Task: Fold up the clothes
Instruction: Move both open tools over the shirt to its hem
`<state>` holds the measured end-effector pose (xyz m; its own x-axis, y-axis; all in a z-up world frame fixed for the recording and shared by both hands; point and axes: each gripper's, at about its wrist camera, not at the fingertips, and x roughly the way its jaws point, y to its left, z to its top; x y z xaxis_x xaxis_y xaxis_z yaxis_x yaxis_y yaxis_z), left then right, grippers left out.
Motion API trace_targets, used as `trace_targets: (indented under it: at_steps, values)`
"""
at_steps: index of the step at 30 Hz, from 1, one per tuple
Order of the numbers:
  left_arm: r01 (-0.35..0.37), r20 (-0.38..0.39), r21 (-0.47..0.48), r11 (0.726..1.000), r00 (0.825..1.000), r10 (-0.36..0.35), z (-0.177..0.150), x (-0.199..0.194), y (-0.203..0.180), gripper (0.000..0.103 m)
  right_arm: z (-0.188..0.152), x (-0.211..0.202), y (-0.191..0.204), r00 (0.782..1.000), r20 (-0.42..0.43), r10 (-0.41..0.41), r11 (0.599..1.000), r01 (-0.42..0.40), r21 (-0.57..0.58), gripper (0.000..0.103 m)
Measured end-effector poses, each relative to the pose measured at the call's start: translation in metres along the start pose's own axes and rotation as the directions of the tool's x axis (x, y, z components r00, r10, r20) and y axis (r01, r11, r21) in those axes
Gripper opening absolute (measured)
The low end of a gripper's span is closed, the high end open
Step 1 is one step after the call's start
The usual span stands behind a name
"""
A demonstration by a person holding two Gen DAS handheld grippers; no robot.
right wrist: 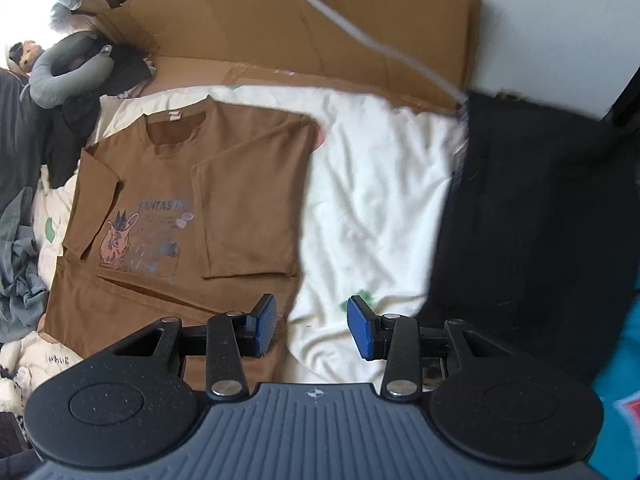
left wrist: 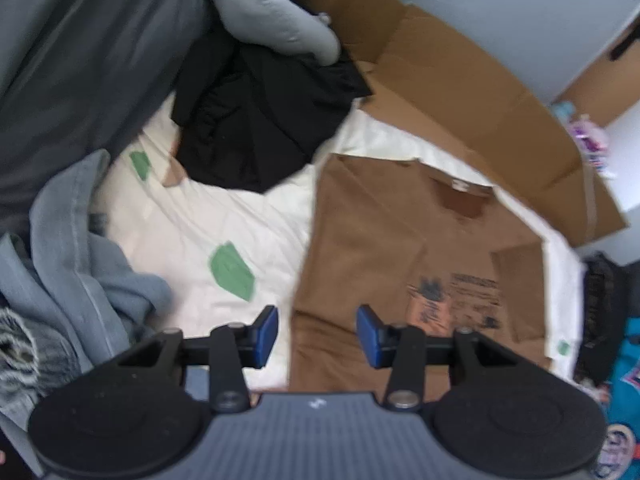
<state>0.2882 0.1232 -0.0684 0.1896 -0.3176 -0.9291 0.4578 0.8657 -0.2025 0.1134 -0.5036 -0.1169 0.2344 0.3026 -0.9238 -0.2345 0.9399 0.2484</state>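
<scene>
Soft daylight, perhaps motion-blurred, fisheye-warped.

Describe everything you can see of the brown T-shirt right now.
The brown T-shirt lies flat, front up, on the cream sheet. It looks like soft cotton, with a round neck, a pale label inside the collar and a pink animal print with dark lettering on the chest. One side is already folded in over the body, its sleeve lying across the front; the other sleeve is still spread out. The hem is nearest the cameras. Neither tool touches it.
</scene>
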Motion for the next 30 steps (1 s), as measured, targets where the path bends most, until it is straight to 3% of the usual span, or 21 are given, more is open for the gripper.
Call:
trace_targets:
  at_steps: [5,8,12,19,23,30]
  values:
    - [0.029,0.042,0.061,0.998,0.999,-0.032,0.002,0.031,-0.019,0.045,-0.044,0.050,0.002,0.995,0.084,0.058,0.997,-0.062,0.046,0.046]
    - [0.034,0.048,0.050,0.998,0.998,-0.036,-0.008,0.058,-0.019,0.035,-0.064,0.073,0.008,0.988,0.136,0.071,0.997,-0.075,0.026,0.046]
    - [0.073,0.073,0.067,0.995,0.994,-0.078,-0.029,0.083,-0.020,0.035,-0.080,0.094,0.014,0.979,0.189,0.081,0.997,-0.083,0.003,0.046]
    - [0.063,0.038,0.014,0.998,0.997,-0.063,-0.068,0.122,-0.002,0.035,-0.095,0.112,0.014,0.985,0.169,0.044,0.998,-0.035,-0.057,0.046]
    - [0.000,0.036,0.016,1.000,0.999,-0.001,-0.083,0.135,0.009,0.035,-0.099,0.118,0.019,0.981,0.184,0.063,0.996,-0.051,-0.073,0.046]
    - [0.031,0.048,-0.028,0.999,0.998,-0.030,-0.103,0.145,0.018,0.035,-0.096,0.136,0.032,0.985,0.168,0.050,0.992,-0.031,-0.119,0.043]
